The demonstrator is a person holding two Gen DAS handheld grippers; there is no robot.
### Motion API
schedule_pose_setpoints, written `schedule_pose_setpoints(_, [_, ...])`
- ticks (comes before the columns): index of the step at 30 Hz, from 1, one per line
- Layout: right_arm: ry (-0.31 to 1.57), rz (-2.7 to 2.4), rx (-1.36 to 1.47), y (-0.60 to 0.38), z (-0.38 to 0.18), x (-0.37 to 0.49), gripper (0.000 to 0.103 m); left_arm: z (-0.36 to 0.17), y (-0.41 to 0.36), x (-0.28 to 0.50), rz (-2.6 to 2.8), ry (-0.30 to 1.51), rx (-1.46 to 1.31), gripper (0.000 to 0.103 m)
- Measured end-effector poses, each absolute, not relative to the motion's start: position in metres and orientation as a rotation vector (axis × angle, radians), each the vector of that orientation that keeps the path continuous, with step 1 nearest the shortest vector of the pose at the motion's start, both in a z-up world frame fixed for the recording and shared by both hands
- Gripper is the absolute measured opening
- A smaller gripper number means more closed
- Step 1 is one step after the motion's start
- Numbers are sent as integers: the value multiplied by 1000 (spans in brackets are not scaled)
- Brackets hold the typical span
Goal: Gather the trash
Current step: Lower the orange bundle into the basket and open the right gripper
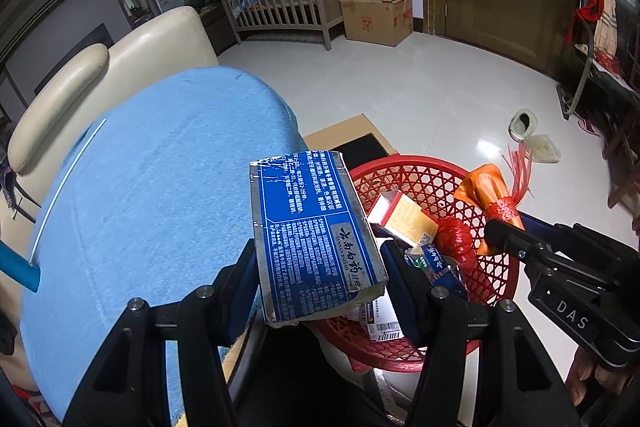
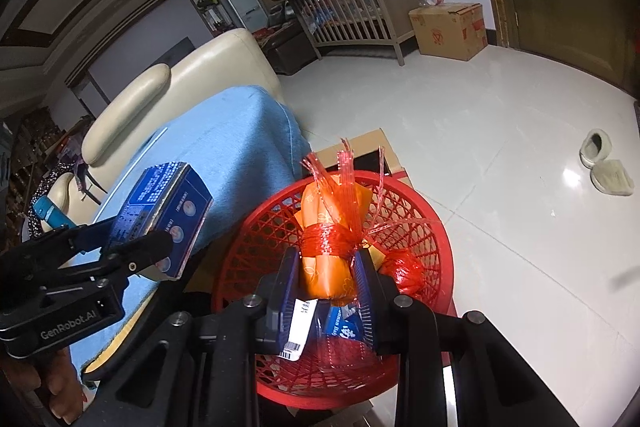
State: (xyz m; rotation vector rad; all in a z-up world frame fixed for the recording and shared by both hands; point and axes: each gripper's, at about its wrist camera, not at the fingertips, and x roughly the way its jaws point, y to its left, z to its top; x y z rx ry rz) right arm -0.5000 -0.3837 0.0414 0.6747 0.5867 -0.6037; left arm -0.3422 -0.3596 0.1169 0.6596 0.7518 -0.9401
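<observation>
My left gripper (image 1: 320, 291) is clamping a blue box (image 1: 316, 239), its fingers pressing on both long sides; I am holding it just beside the rim of the red basket (image 1: 496, 279), over the edge of the blue cushion (image 1: 152, 195). My right gripper (image 2: 328, 291) is pinching an orange packet (image 2: 328, 259) tied with red netting (image 2: 326, 241), and I am holding it over the basket. Lying in the basket are a small red-and-cream box (image 1: 400, 215), a red mesh bundle (image 1: 456, 239) and some wrappers. A cardboard sheet (image 1: 344, 131) is lying on the floor behind the basket.
</observation>
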Motion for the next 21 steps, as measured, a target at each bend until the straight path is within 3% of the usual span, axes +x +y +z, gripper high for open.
schedule_pose_setpoints(21, [640, -613, 742, -390, 19, -504, 30, 107, -372, -348, -955, 765, 690, 61])
